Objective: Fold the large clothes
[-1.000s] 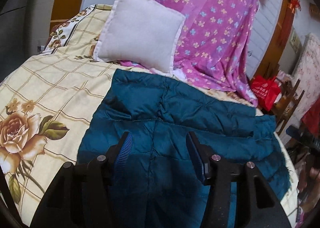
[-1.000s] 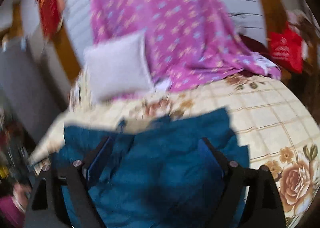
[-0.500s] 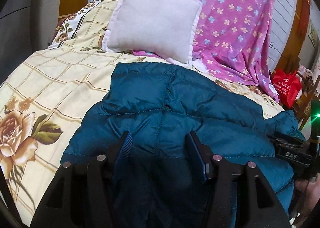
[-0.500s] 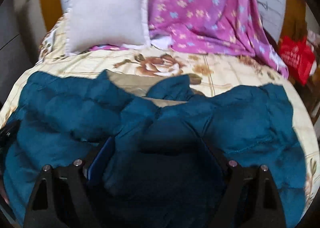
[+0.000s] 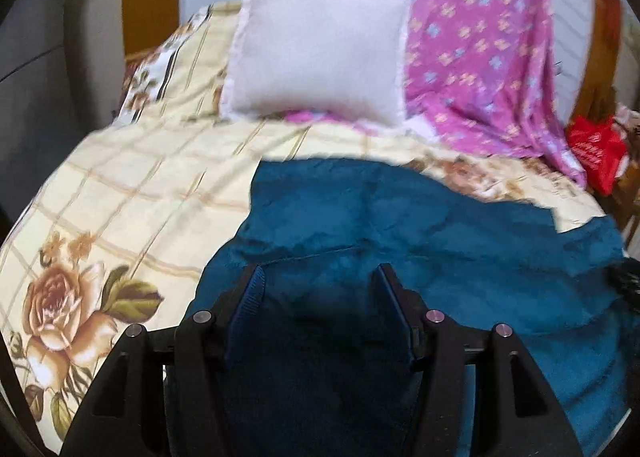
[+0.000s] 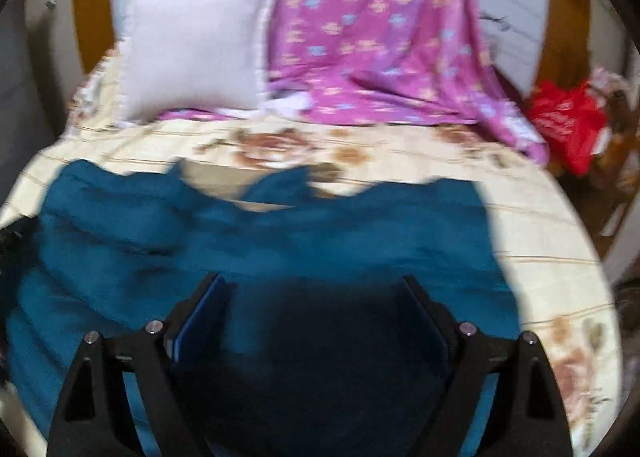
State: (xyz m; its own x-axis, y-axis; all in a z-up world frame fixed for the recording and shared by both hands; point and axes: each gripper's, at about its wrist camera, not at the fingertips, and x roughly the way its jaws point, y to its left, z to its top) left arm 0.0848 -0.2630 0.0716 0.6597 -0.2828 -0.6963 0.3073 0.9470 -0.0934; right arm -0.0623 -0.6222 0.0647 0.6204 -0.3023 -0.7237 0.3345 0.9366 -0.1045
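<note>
A teal puffer jacket (image 5: 400, 225) lies spread across the floral bedspread (image 5: 132, 193), its collar toward the pillow. In the left wrist view my left gripper (image 5: 320, 277) hovers over the jacket's left part with its jaws apart and only fabric below them. Seen from the right wrist, the same jacket (image 6: 280, 229) fills the lower half of the frame. My right gripper (image 6: 312, 285) stands wide open above its middle, gripping nothing. Both views are blurred.
A white pillow (image 5: 320, 53) leans against a purple flowered sheet (image 5: 480, 37) at the bed's head. A red bag (image 5: 596, 153) sits off the bed's right side. A dark device (image 5: 624, 281) shows at the right edge of the left wrist view.
Both grippers dropped lower and tilted down toward the jacket. The right view swung from the jacket's right side to face it squarely. Jaw openings look unchanged.
</note>
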